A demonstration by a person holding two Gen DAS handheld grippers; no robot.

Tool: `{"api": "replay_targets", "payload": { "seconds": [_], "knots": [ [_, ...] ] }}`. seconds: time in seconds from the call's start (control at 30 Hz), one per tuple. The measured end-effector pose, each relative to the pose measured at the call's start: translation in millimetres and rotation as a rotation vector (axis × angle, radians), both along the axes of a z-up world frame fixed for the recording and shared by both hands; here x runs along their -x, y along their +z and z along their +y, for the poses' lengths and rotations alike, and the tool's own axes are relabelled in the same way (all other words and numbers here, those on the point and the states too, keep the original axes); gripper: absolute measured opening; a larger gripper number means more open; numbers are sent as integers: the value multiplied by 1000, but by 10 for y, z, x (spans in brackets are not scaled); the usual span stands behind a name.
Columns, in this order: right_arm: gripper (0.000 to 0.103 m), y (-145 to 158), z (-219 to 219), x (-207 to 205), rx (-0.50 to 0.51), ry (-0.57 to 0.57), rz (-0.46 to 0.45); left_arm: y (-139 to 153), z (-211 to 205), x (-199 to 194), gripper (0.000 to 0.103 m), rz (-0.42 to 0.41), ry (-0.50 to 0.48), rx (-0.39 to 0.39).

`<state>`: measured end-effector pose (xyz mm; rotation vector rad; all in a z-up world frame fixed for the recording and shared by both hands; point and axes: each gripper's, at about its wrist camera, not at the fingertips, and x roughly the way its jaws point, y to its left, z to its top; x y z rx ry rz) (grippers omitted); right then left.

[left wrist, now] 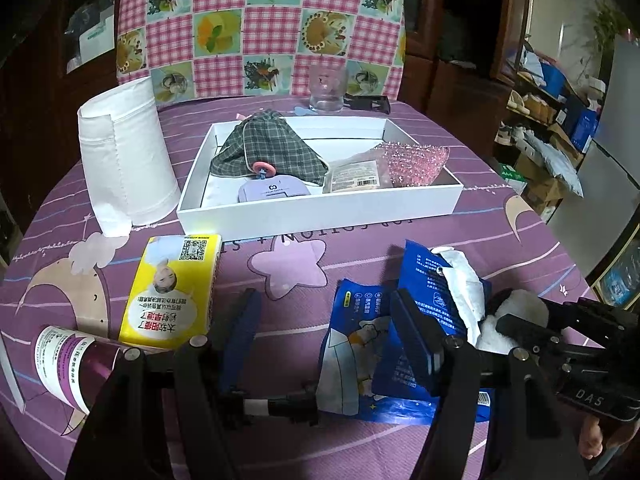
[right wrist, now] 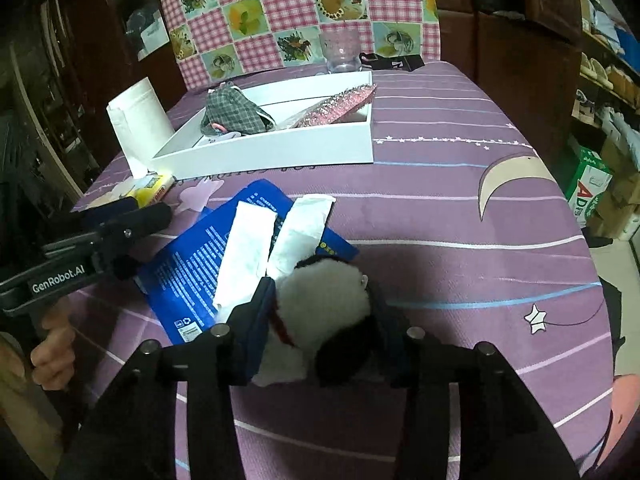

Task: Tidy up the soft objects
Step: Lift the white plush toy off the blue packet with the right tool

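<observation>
The right gripper (right wrist: 320, 320) fingers are closed on the plush toy (right wrist: 324, 296); the white box (right wrist: 264, 156) lies ahead, upper left; the left gripper (left wrist: 324, 320) fingers stand open.

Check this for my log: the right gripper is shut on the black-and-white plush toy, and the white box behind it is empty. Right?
Not quite. The right gripper is shut on the plush toy, but the white box is not empty: the left wrist view shows a plaid cloth and a pink sparkly item inside.
</observation>
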<state>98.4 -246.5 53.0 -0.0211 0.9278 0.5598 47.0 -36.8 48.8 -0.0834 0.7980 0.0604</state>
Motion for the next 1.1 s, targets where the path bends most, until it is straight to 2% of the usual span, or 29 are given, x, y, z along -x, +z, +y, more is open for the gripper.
{"api": "replay_targets", "payload": {
  "seconds": [0.13,0.33,0.4,0.53,0.6,0.87,1.1],
  "knots": [
    [49,2,-12,8,-19,-9,4,3,5,6,67,-5,1,1],
    [49,32,49,37,30,-7,-28,24,-9,22,67,-15,-1,-1],
    [51,18,42,12,11,-13,-10,27,-10,24,67,-16,-1,-1],
    [51,-35,-27,-56,-72,-17,82,30,-10,27,67,-17,0,-1],
    [50,-39,-30,-56,-82,-18,89,38,-10,31,67,-20,0,0],
    [35,8,-64,-23,-106,-22,68,44,-1,30,67,-20,3,-1],
    [34,186,-188,48,-208,-22,-2,53,29,30,67,-28,14,5]
  ]
}}
